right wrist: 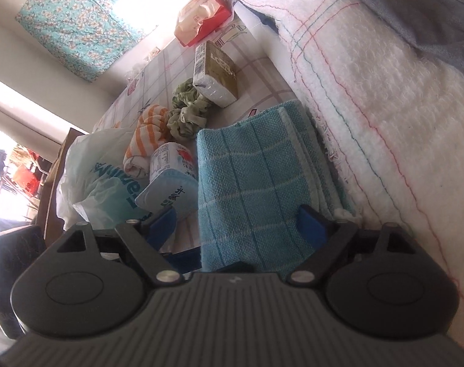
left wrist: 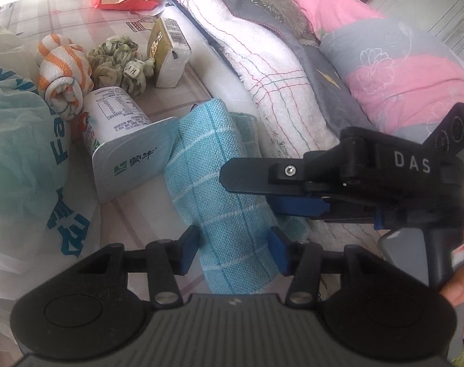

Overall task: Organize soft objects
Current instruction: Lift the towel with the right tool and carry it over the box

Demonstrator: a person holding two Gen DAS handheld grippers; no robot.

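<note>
Seen only from the left wrist: right gripper (left wrist: 293, 189) reaching in from the side, its jaws shown edge-on, whether closed or parted impossible to tell, with pink-and-grey quilt (left wrist: 394, 70) behind. Seen only from the right wrist: floral curtain (right wrist: 79, 21) at a bright window. Counted in both: one folded blue towel (left wrist: 219, 189) lying along the bed's edge against the white blanket (left wrist: 262, 49), one orange-striped cloth (left wrist: 62, 70), one green scrunchie (left wrist: 119, 61), one yogurt cup (left wrist: 125, 140) tipped over just beside the towel, one plastic bag (left wrist: 21, 140). Left gripper (left wrist: 232, 250) spread apart, straddling the towel's near end.
</note>
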